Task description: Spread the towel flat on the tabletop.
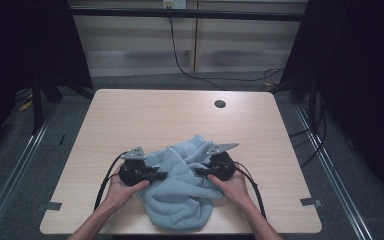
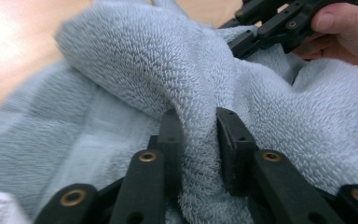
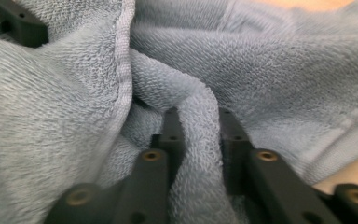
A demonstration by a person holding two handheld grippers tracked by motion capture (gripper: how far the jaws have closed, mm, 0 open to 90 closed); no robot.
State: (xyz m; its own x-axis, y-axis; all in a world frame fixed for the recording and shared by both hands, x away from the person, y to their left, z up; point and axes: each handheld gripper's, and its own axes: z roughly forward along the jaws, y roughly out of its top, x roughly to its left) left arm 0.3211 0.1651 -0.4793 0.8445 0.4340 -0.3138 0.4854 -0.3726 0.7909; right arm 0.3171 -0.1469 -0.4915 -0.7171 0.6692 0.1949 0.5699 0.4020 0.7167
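- Two grippers work one towel [image 1: 182, 192], a pale blue terry cloth lying crumpled on the near half of the table [image 1: 145, 115], between the person's hands.
- Left gripper [image 1: 161, 175] sits at the towel's left side, held by the left hand [image 1: 122, 192]; in the left gripper view its jaws are clamped on a raised fold of towel [image 2: 177, 79], with the pile squeezed between them.
- Right gripper [image 1: 199, 171] sits at the towel's right side, held by the right hand [image 1: 235, 187]; in the right gripper view its jaws pinch another ridge of towel [image 3: 279, 70], with a hemmed edge running just to the left of that ridge.
- Both grippers point inward toward each other, near one another across the bunched middle of the cloth.
- Left gripper view also shows the right gripper [image 2: 242, 44] farther off, resting against the towel with the right hand [image 2: 349, 30] around it.
- One small dark hole [image 1: 220, 104] lies in the tabletop well beyond the towel.
- Towel's near edge reaches almost to the table's front edge.
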